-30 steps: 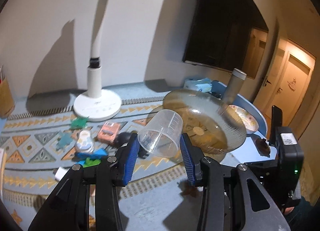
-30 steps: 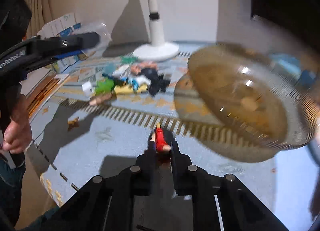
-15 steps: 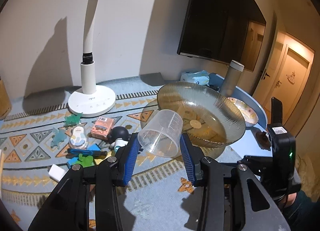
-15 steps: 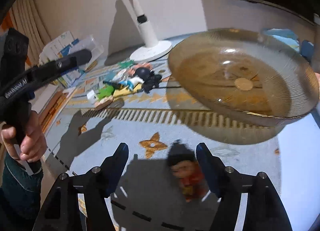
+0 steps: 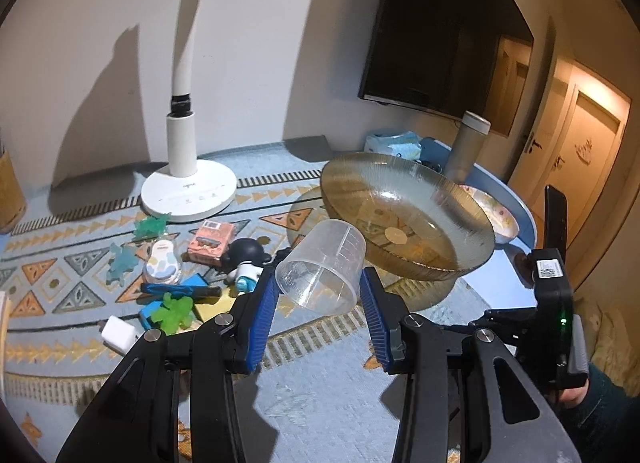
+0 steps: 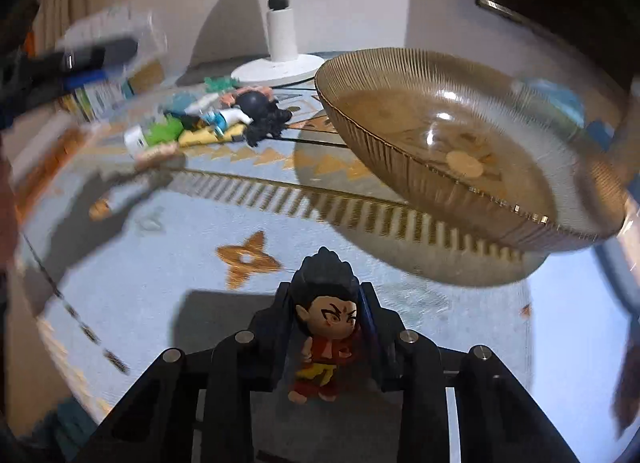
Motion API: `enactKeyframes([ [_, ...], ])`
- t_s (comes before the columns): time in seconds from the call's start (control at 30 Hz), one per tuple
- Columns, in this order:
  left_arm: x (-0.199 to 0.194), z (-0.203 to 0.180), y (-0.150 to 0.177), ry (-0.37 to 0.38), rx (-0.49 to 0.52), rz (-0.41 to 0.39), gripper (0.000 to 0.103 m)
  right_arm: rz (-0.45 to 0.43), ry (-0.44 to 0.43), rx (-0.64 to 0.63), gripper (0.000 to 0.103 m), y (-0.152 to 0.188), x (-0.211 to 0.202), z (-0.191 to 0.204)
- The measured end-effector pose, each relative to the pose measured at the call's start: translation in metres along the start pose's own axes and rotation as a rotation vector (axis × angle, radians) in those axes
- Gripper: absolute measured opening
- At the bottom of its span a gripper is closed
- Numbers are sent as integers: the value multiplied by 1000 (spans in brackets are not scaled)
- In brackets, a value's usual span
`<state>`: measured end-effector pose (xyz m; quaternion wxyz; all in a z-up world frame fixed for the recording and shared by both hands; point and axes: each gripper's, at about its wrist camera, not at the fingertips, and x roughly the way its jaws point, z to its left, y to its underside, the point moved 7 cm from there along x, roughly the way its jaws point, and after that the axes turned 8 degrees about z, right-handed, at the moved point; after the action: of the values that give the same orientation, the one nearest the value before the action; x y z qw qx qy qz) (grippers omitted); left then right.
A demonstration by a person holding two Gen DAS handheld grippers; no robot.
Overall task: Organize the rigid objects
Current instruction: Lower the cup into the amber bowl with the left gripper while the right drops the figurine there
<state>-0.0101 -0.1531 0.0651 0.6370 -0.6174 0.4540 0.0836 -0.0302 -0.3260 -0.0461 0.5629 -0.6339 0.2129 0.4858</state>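
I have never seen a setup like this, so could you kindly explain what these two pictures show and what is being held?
There is no robot here: a person carries a handheld two-finger claw in each hand, and each claw has a wide-angle camera looking forward along its fingers. One picture comes from the left claw, which grips a clear measuring cup between blue pads. The other comes from the right claw, closed around a small toy figure in red clothes. Both look over a patterned tablecloth. On it are an amber glass bowl, a white lamp base and a pile of small toys. The right picture is partly motion-blurred.
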Motion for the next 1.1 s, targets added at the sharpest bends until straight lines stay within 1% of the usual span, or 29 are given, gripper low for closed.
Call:
enactKeyframes([
  [0.1, -4, -11, -10, -6, 38, -14, 39, -45, -18, 13, 31, -6, -19, 13],
  [0.13, -5, -15, -14, -4, 55, -17, 39, -78, -43, 26, 31, -12, -33, 15],
  [0.17, -8, -23, -22, -9, 93, -21, 39, -120, -61, 39, 31, -20, -50, 15],
  [0.2, -11, -32, -33, -33, 145, -33, 39, -161, -62, 52, 31, -29, -66, 12],
  [0.23, -13, -38, -43, -51, 176, -44, 39, -215, -48, 78, 31, -38, -87, 3],
  [0.27, -16, -47, -59, -55, 207, -59, 39, -259, -29, 109, 31, -45, -103, -7],
  [0.33, -14, -57, -76, -40, 221, -73, 39, -341, 10, 206, 31, -58, -134, -38],
  [0.37, -10, -62, -84, -38, 221, -78, 39, -369, 25, 264, 31, -62, -144, -56],
  [0.4, 3, -67, -91, -26, 213, -64, 39, -384, 29, 317, 31, -65, -149, -72],
  [0.43, 12, -71, -92, -13, 205, -49, 39, -378, 18, 369, 31, -67, -149, -90],
  [0.5, 46, -79, -90, 22, 173, 22, 39, -330, -33, 430, 31, -67, -138, -109],
  [0.57, 73, -86, -79, 47, 152, 86, 39, -256, -84, 460, 31, -65, -116, -116],
  [0.6, 89, -90, -73, 60, 139, 125, 39, -227, -93, 458, 31, -65, -107, -115],
  [0.67, 112, -95, -62, 77, 125, 180, 39, -171, -92, 447, 31, -63, -91, -114],
  [0.77, 124, -100, -55, 100, 124, 212, 40, -109, -65, 440, 32, -59, -74, -114],
  [0.83, 123, -101, -57, 100, 121, 208, 59, -63, -26, 439, 33, -57, -65, -118],
  [0.87, 119, -99, -60, 90, 119, 187, 74, -62, -8, 433, 37, -57, -65, -121],
  [0.9, 109, -96, -65, 87, 115, 142, 78, -73, 5, 432, 47, -58, -66, -124],
  [0.93, 100, -92, -68, 91, 112, 115, 78, -98, 6, 435, 55, -58, -72, -126],
  [0.97, 91, -88, -70, 103, 107, 97, 78, -132, 0, 442, 68, -59, -78, -128],
  [1.0, 78, -81, -71, 119, 95, 78, 78, -174, -10, 450, 77, -60, -87, -127],
  [1.03, 65, -72, -71, 124, 80, 55, 78, -216, -16, 460, 82, -59, -98, -128],
  [1.07, 59, -67, -72, 122, 72, 43, 79, -245, -17, 469, 91, -59, -105, -127],
  [1.1, 46, -57, -71, 110, 60, 23, 79, -284, -26, 468, 93, -59, -115, -124],
])
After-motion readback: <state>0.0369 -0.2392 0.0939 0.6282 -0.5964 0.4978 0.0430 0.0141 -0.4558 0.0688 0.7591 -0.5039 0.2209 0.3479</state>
